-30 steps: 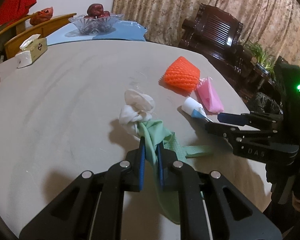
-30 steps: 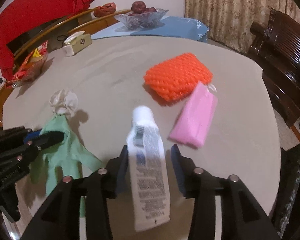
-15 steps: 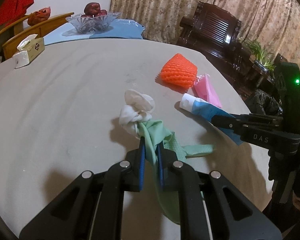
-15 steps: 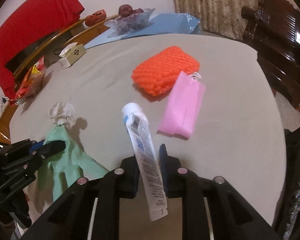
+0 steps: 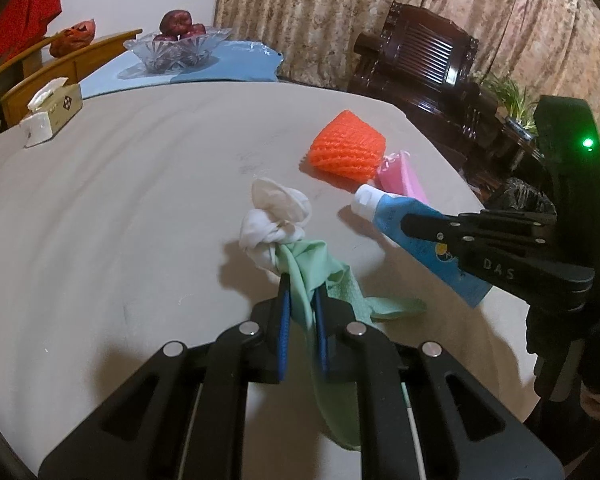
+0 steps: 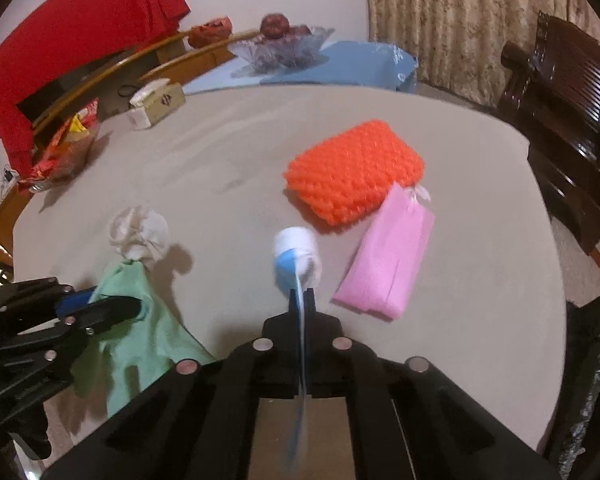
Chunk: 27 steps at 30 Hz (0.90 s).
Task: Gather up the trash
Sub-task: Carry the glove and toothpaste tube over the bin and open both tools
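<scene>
My left gripper (image 5: 300, 292) is shut on a green glove (image 5: 312, 264) with a white crumpled wad (image 5: 274, 216) knotted at its far end; both hang just above the table. It also shows in the right wrist view (image 6: 112, 308), with the glove (image 6: 140, 332) and the wad (image 6: 140, 232). My right gripper (image 6: 300, 296) is shut on a blue and white tube (image 6: 296, 252), held edge-on with its white cap forward. In the left wrist view the right gripper (image 5: 408, 222) holds the tube (image 5: 396, 216) above the table. An orange foam net (image 6: 356, 176) and a pink packet (image 6: 388, 256) lie on the table.
The round grey table (image 5: 120, 184) carries a tissue box (image 5: 52, 108) at the far left. A glass fruit bowl (image 5: 176, 44) stands on a blue cloth behind. A dark wooden chair (image 5: 420, 60) and a black bag (image 5: 516, 196) are off the table's right edge.
My right gripper closed on the tube, lifted it off the table and turned it edge-on. My left gripper kept its hold on the glove and stayed put.
</scene>
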Tool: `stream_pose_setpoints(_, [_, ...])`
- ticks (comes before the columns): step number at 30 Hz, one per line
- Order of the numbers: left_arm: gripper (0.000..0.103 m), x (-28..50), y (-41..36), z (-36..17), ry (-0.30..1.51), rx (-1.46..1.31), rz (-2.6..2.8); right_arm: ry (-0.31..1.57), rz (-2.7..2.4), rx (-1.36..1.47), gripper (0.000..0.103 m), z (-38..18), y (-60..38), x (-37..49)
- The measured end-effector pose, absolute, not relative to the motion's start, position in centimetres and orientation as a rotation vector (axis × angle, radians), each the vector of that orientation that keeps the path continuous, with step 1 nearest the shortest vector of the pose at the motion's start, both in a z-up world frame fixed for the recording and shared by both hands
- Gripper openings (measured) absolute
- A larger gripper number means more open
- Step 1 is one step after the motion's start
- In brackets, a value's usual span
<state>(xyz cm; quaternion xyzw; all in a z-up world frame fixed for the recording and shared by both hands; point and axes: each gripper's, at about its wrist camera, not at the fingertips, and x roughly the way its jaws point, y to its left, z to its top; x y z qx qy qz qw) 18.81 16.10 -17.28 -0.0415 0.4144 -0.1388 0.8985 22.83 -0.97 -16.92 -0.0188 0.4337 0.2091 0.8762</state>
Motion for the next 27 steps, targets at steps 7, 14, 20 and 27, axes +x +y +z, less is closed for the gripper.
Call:
stream_pose_setpoints(7, [0.011,18.4,14.3,-15.3,0.819,-0.063,-0.316,0.849,0.426,-0.028,0.002,-14.1,-2.3,21.3])
stream_pose_setpoints(14, [0.01,17.1,10.5,-12.2,0.761,-0.032,-0.377,0.788,0.389,0.014,0.002,-10.3,-5.9,18.8])
stream_pose_setpoints(20, [0.01,15.9,5.7,-10.1,0.723,-0.008,-0.447,0.731,0.336,0.037,0.002,-7.3,-10.2,16.5])
stream_pose_setpoints(27, [0.01,14.8,-1.3,-9.1,0.69,0.03,-0.543,0.676,0.227,0.079,0.002,-4.8,-17.6,13.1])
